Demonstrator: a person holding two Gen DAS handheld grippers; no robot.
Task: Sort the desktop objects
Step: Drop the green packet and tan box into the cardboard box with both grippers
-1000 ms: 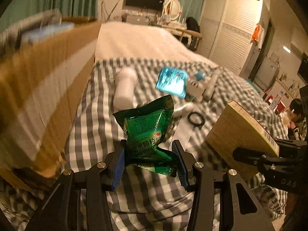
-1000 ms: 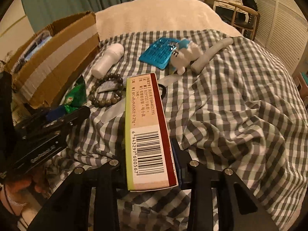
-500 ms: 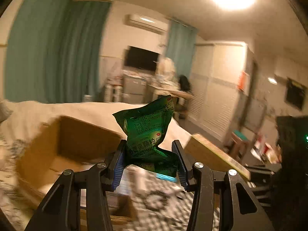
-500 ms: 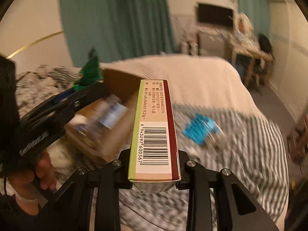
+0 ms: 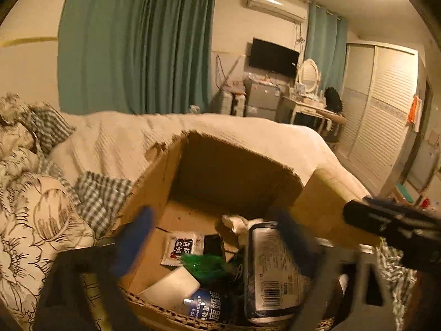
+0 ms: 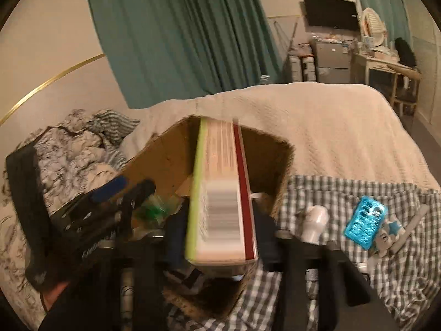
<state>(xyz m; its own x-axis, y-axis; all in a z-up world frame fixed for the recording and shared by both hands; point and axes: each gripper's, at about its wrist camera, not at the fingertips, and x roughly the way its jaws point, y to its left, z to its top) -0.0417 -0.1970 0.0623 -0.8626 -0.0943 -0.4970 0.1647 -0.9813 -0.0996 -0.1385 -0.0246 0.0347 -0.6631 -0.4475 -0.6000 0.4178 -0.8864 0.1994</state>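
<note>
We hold both grippers over the carton [image 5: 231, 171]: left gripper [image 5: 209, 237] opening wide, green packet [image 5: 205, 264] dropped inside; right gripper [image 6: 217, 237] opening, box [image 6: 220, 193] loose between jaws, long axis pointing into the carton.

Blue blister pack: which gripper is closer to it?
Right. The right gripper, jaws opening around a medicine carton, is left of the blue blister pack; the left gripper, also opening, empty, is farther left over the cardboard box.

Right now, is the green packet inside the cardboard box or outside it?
Inside. The green packet lies among other items in the cardboard box, free of the left claw, whose jaws are opening.
</note>
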